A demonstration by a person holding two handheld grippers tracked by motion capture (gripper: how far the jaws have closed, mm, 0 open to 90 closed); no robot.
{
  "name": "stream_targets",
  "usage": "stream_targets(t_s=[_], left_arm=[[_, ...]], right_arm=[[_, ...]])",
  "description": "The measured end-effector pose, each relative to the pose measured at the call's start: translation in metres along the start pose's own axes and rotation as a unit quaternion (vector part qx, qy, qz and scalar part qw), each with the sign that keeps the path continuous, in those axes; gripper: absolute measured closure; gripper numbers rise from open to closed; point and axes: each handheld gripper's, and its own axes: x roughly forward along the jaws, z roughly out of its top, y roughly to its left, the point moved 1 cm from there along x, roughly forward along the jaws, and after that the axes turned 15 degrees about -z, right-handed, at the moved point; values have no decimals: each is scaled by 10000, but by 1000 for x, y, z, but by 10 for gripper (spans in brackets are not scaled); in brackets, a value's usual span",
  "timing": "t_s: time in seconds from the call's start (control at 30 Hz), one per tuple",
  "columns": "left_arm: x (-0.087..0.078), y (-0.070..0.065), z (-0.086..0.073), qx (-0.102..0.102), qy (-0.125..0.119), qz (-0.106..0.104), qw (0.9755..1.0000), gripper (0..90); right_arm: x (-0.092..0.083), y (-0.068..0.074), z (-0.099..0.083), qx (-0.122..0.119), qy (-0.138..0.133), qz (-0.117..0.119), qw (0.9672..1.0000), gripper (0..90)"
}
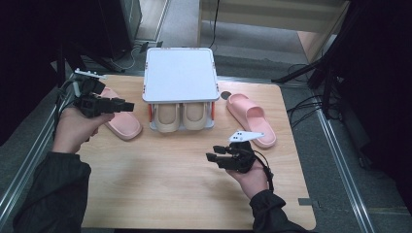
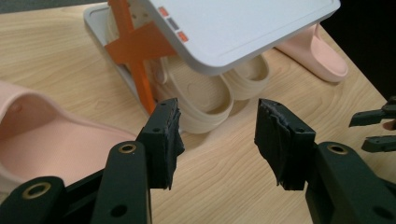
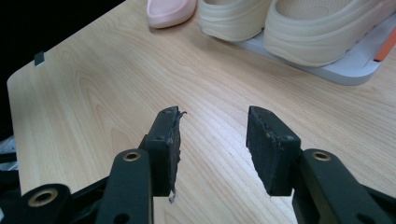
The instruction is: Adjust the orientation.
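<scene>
High view: both beige slippers sit on the lower shelf of the white rack; the pink slippers lie on the table at either side. Left gripper view: left gripper is spread, empty. Right gripper view: right gripper also spread, empty. I judge the next move is reaching for a pink slipper

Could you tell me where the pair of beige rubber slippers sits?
In the high view, the beige slippers sit mid-table on the white rack's lower shelf, between two pink slippers.
</scene>
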Motion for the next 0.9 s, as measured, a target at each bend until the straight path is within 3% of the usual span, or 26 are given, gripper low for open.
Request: stream_targets(t_s=[0.2,0.47,0.83,0.87,0.9], left_arm=[[-4,7,-13,-69,-61,122,9999,491],[-6,25,-31,-201,-150,345,9991,480],[-1,67,-55,-497,-232,680,9962,501],[-1,72,-56,-545,-236,695,9958,503],[0,81,-59,-720,-244,727,9944,502]], right_arm=[[1,2,-2,59,-40,21,10000,562],[6,9,3,-66,-82,84,9999,564],[8,7,2,-156,7,34,9999,560],[8,7,2,-138,0,28,9999,560],[7,6,2,-80,3,24,10000,560]])
